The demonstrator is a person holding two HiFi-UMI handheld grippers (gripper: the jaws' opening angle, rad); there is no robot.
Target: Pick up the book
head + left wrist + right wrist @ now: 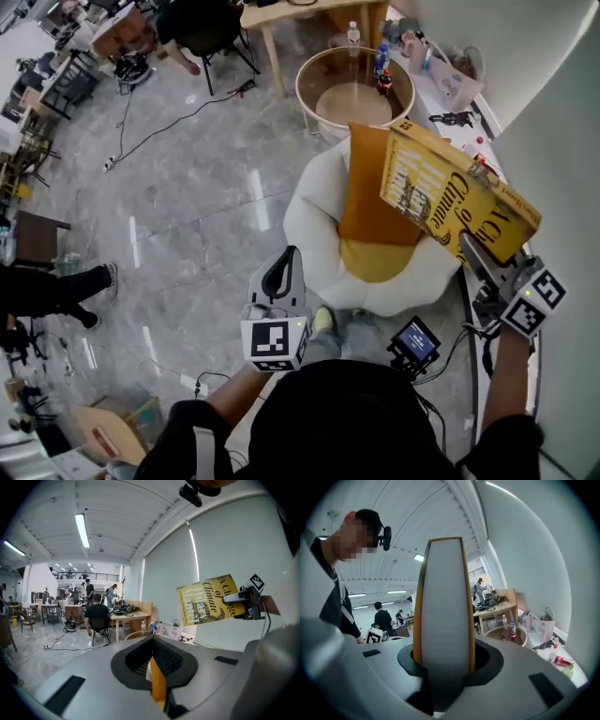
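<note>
While the right gripper [473, 251] clamps the yellow book [448, 187] clear above the white armchair [314, 225], the pick-up appears complete; the left gripper [279, 267] rides closed and empty.

The left gripper [284, 267] and the right gripper [473, 251] have smooth grey shells; each carries a white cube [275, 342] printed with black square markers; the left one's black ribbed fingers [133, 657] flank an orange strip [157, 681]. The person wears a black top [328, 422] with dark sleeves [173, 439], a white strap [202, 452] at the left shoulder, and a black cap [368, 515] bearing a small black camera [385, 536].
</note>
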